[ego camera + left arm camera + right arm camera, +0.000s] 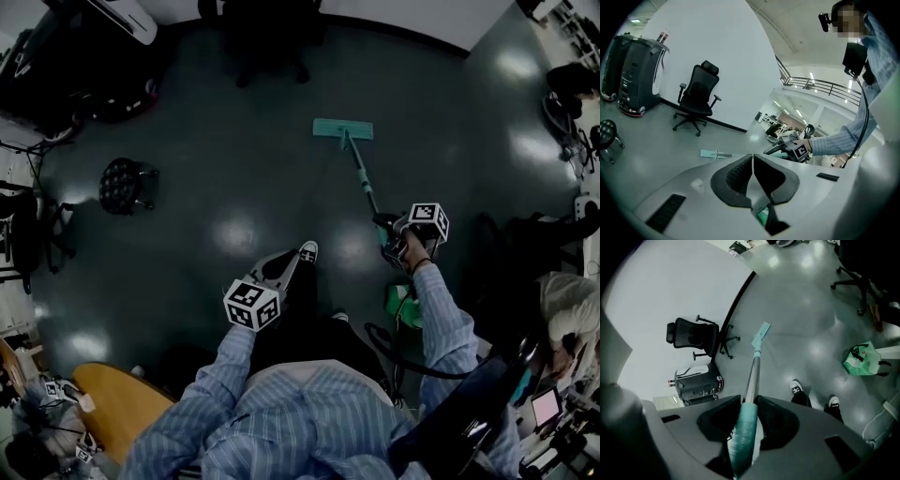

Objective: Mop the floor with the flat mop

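The flat mop's teal head (342, 129) lies flat on the dark floor ahead of me, and its metal handle (364, 183) slants back to my right gripper (390, 236). In the right gripper view the right gripper (749, 414) is shut on the handle's teal grip (742, 432), with the mop head (761, 335) far down the pole. My left gripper (289, 270) hangs in front of my body, away from the mop. In its own view the left gripper (752, 165) is shut with nothing between the jaws; the mop head (712, 153) lies beyond.
A black office chair (267, 42) stands by the far wall, and a round stool (127, 185) at left. A black machine (635, 75) is by the wall. A green bag (405, 305) sits near my right foot. A wooden table (112, 403) is at lower left.
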Tool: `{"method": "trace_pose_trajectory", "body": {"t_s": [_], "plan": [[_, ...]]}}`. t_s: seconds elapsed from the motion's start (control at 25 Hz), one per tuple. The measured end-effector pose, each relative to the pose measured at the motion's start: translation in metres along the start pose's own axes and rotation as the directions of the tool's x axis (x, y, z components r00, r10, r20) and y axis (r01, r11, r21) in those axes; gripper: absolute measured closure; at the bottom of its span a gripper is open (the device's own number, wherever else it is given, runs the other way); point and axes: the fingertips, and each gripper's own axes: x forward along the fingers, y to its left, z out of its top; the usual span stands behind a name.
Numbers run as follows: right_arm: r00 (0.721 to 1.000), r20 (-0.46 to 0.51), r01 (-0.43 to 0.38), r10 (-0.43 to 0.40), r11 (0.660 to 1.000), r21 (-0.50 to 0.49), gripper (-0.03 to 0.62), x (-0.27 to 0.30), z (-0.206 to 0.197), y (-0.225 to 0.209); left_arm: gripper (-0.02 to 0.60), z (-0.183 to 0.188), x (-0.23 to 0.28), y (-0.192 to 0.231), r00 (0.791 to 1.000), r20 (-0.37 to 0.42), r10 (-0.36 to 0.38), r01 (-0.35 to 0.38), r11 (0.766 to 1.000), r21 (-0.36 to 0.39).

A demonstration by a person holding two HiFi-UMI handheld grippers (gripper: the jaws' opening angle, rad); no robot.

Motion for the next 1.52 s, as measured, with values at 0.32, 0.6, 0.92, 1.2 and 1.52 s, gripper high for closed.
{"method": "trace_pose_trajectory", "body": {"t_s": [0.32, 0.6, 0.92, 1.2, 1.52], "plan": [[0.998, -0.058, -0.005, 0.003, 1.000, -0.025, 0.477, -0.073, -0.087, -0.096, 0.566, -0.010, -0.034, -0.049, 0.995, 0.089, 0.040, -0.044, 0.998, 0.050], [0.995, -0.105, -0.003, 0.000, 1.000, -0.030, 0.477, -0.114, -0.187, -0.178, 0.566, -0.058, -0.077, -0.093, 0.989, 0.134, 0.064, -0.070, 0.997, 0.042], [0.987, -0.160, 0.001, -0.010, 0.999, -0.052, 0.477, -0.154, -0.264, -0.259, 0.566, -0.130, -0.100, -0.142, 0.995, 0.096, 0.033, -0.037, 0.998, 0.044], [0.980, -0.196, 0.020, -0.039, 0.995, -0.098, 0.477, -0.195, -0.297, -0.291, 0.566, -0.138, -0.107, -0.175, 0.995, 0.096, -0.010, 0.001, 0.995, 0.095], [0.967, -0.246, 0.036, -0.070, 0.990, -0.139, 0.476, -0.227, -0.321, -0.316, 0.566, -0.151, -0.118, -0.199, 0.996, 0.090, -0.013, 0.002, 0.993, 0.120]]}}
